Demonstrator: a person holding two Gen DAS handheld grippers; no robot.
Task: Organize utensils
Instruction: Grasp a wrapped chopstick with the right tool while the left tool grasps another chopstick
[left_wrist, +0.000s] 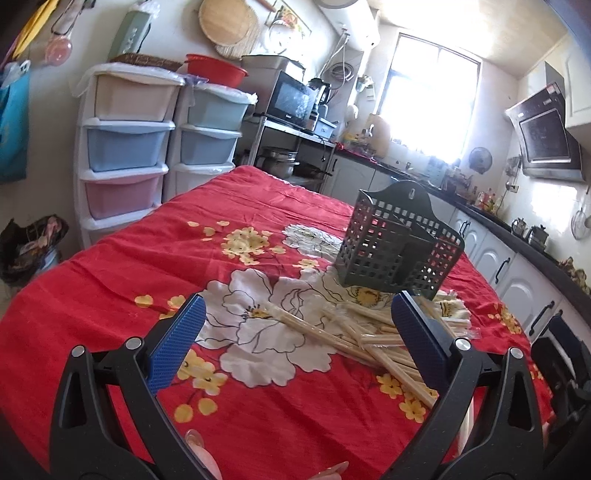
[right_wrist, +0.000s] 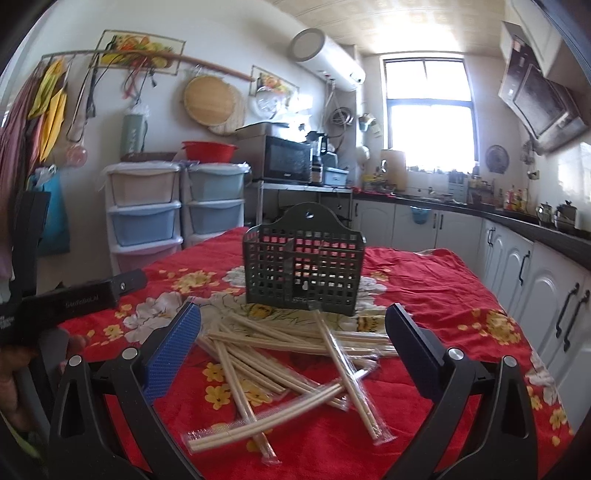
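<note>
A dark perforated utensil holder (left_wrist: 397, 247) stands upright on the red floral tablecloth (left_wrist: 147, 258); it also shows in the right wrist view (right_wrist: 304, 266). A loose pile of wrapped wooden chopsticks (left_wrist: 354, 334) lies in front of it, seen closer in the right wrist view (right_wrist: 295, 365). My left gripper (left_wrist: 295, 321) is open and empty, above the cloth just left of the pile. My right gripper (right_wrist: 293, 328) is open and empty, hovering over the pile. The left gripper's body (right_wrist: 74, 295) shows at the left of the right wrist view.
Plastic drawer towers (left_wrist: 125, 144) stand beyond the table's far left edge. A microwave (right_wrist: 288, 158) sits on a rack behind the table. White cabinets under a dark counter (right_wrist: 517, 251) run along the right. A bin with a bag (left_wrist: 29, 243) sits on the floor at left.
</note>
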